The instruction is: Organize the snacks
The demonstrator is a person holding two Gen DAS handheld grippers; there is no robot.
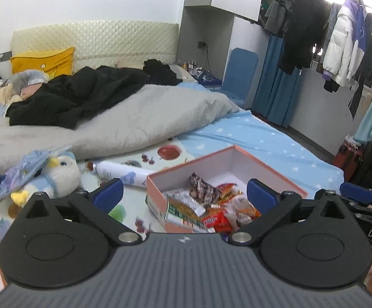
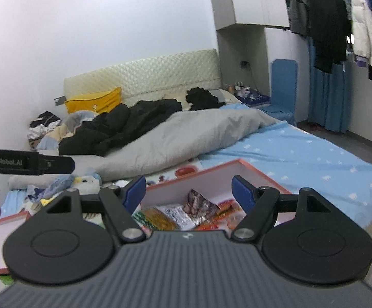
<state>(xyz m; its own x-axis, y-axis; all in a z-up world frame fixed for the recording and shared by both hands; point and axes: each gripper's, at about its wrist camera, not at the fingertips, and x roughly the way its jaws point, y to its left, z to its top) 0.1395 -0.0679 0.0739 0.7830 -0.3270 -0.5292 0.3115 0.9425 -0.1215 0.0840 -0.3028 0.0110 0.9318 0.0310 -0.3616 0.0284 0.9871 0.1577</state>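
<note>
On a bed, an open pink box (image 1: 239, 154) sits on a fruit-print mat and holds a loose heap of snacks (image 1: 211, 205), all piled at its near end. The left gripper (image 1: 184, 192) hangs above that near end with its jaws spread wide and nothing between them. The right gripper (image 2: 188, 192) hovers over the same box (image 2: 211, 177), jaws fairly wide and also empty. The packets look already gathered, so the likely step is closing up or a last tidy; doing it well means keeping both tools clear of the thin box walls and not snagging crinkly wrappers. Only the left view shows a white tube (image 1: 119, 173) lying just left of the box, and a plush penguin (image 1: 60, 174) beside a blue wrapper. Only the right view shows a pink-edged lid or tray (image 2: 6, 224) at lower left, which may belong to the box.
</note>
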